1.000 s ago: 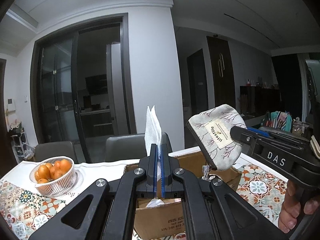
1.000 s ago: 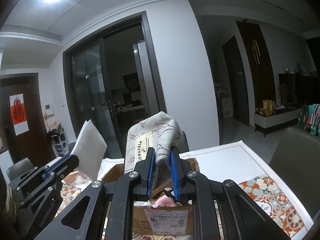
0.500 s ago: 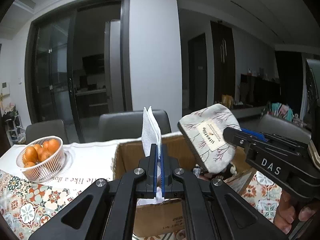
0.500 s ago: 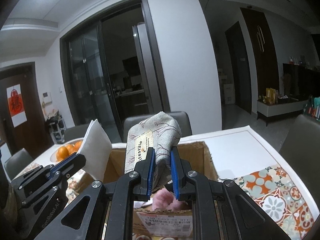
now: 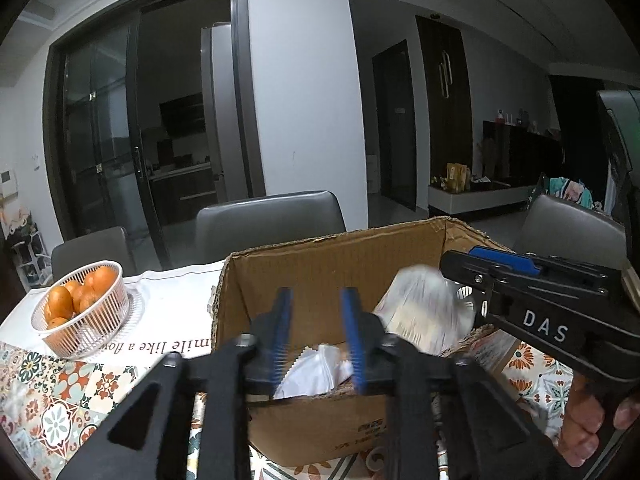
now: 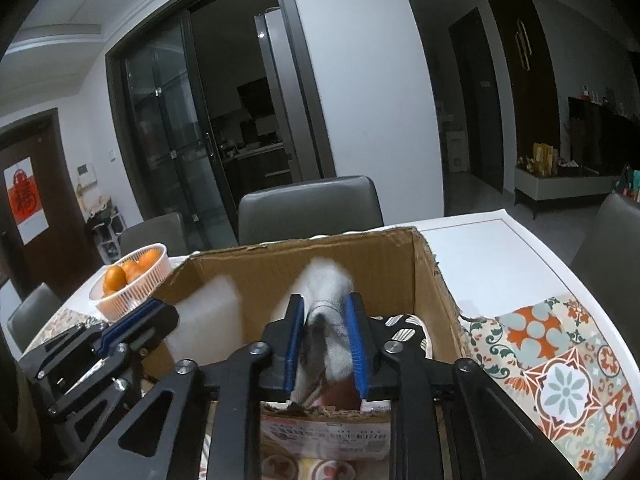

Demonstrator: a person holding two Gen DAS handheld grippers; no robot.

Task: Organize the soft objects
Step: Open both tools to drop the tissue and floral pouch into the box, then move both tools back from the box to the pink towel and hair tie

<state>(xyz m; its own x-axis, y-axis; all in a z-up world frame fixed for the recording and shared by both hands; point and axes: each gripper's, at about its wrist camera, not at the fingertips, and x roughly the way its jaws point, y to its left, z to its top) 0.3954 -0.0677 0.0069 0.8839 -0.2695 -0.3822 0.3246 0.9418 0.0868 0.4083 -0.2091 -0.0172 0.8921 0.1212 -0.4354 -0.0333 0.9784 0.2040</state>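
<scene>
An open cardboard box (image 5: 320, 264) stands on the table; it also shows in the right wrist view (image 6: 436, 280). My left gripper (image 5: 318, 336) is open over the box, with the white cloth (image 5: 316, 368) lying loose below it; the cloth appears blurred in the right wrist view (image 6: 212, 316). My right gripper (image 6: 326, 344) is open over the box, and the grey fabric pouch (image 6: 326, 320) sits blurred between its jaws, dropping in. The pouch (image 5: 424, 312) is also blurred in the left wrist view, beside my right gripper (image 5: 496, 276).
A white basket of oranges (image 5: 80, 304) stands on the table left of the box, also in the right wrist view (image 6: 132, 280). A patterned tablecloth (image 6: 560, 360) covers the near table. Grey chairs (image 5: 268, 220) stand behind the table.
Both grippers tilted down over the box and opened. The white cloth left the left gripper and fell into the box; the pouch is slipping from the right gripper.
</scene>
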